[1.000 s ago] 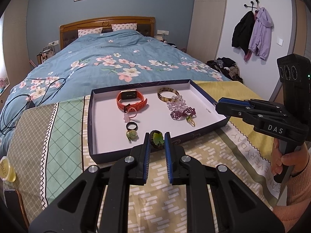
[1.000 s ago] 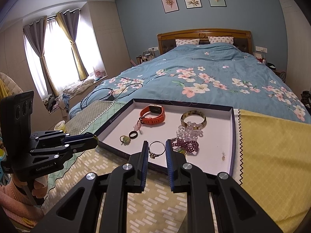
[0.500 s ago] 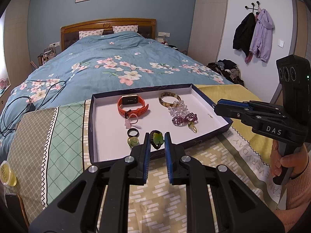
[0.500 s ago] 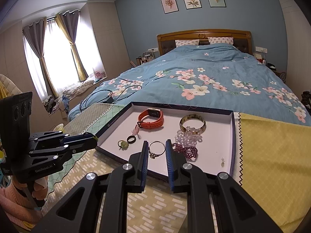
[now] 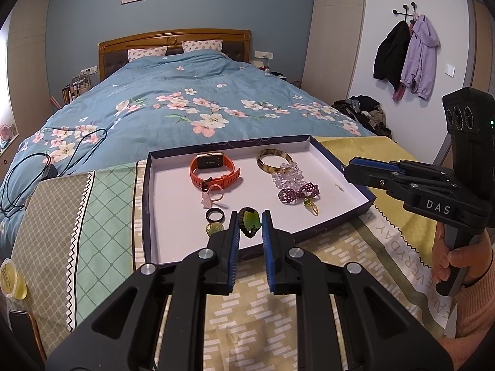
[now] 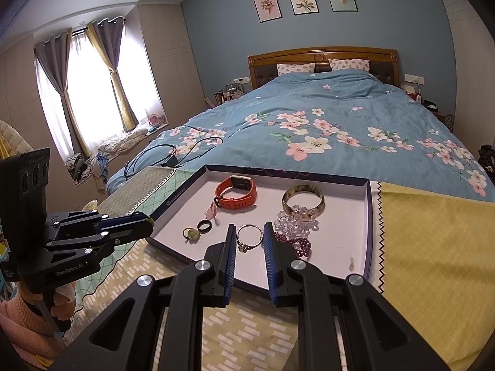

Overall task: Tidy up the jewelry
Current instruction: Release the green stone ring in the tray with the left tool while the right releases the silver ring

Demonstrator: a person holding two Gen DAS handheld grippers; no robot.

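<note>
A shallow dark blue tray (image 5: 145, 216) with a white floor is sitting on a patterned cloth (image 5: 102, 222) at the foot of a bed (image 5: 173, 108), and little pieces of jewelry are lying in it. The left gripper (image 5: 250, 222) is squeezing a green stone charm (image 5: 250, 220) with a dark braided edge between its blue pads, and the charm is hanging just over the tray's near side. The right gripper (image 6: 249, 237) is pinching a thin silver ring (image 6: 248, 236) with a small stone, also over the near part of the tray. Behind the charm, a black ring (image 5: 214, 215) and a yellow-green bead ring (image 5: 213, 228) are lying close together. An orange watch (image 5: 213, 171) is resting farther back, with a pink ring (image 5: 212, 194) touching its strap. A brown bangle (image 5: 273, 160), clear beads (image 5: 289, 176) and purple beads (image 5: 297, 192) are sitting toward the tray's right side, and the beads are touching. A black cable (image 5: 37, 167) is lying on the blue flowered cover. Coats (image 5: 405, 58) are hanging on the wall. A hand (image 5: 458, 256) in a pink sleeve is gripping the right handle.
</note>
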